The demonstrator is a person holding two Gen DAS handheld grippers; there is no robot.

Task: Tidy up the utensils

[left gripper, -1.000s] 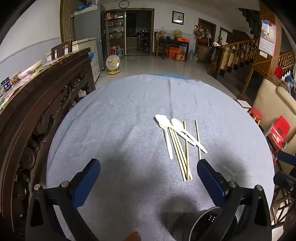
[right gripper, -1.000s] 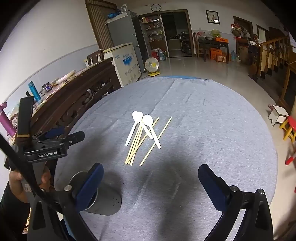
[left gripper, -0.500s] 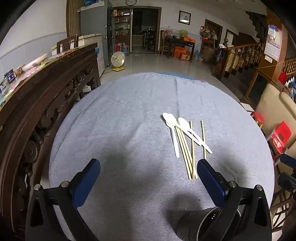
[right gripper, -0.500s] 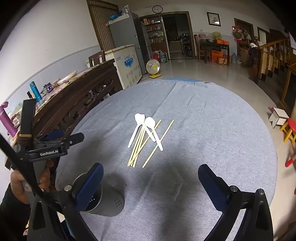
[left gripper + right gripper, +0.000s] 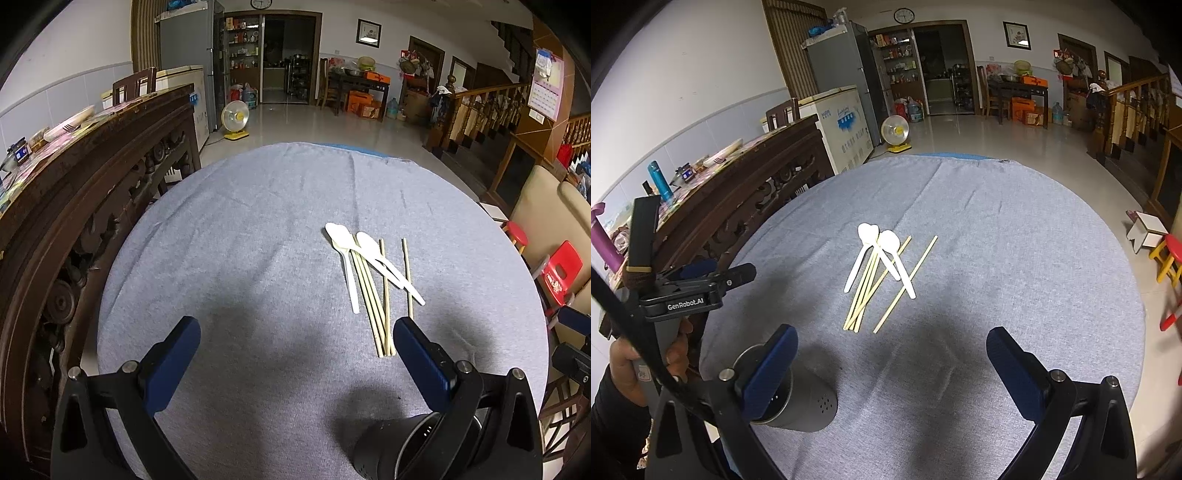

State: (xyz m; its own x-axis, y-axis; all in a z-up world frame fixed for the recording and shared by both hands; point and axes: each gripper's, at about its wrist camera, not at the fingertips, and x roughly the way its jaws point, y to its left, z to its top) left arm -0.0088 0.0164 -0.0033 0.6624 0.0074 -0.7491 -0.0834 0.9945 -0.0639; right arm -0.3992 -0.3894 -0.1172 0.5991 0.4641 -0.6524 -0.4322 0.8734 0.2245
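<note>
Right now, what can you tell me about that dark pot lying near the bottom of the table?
The holder is a dark grey cylinder, metal by its look, lying on its side on the grey cloth. Its open mouth faces the camera side, and small drain holes dot its wall. It looks empty as far as shows. It sits apart from the spoons and chopsticks, partly hidden behind one finger of the right tool.

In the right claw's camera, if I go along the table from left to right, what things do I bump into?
Grey holder lying on its side → left white spoon → lone chopstick on the right. The other spoon and chopsticks cross in between.
</note>
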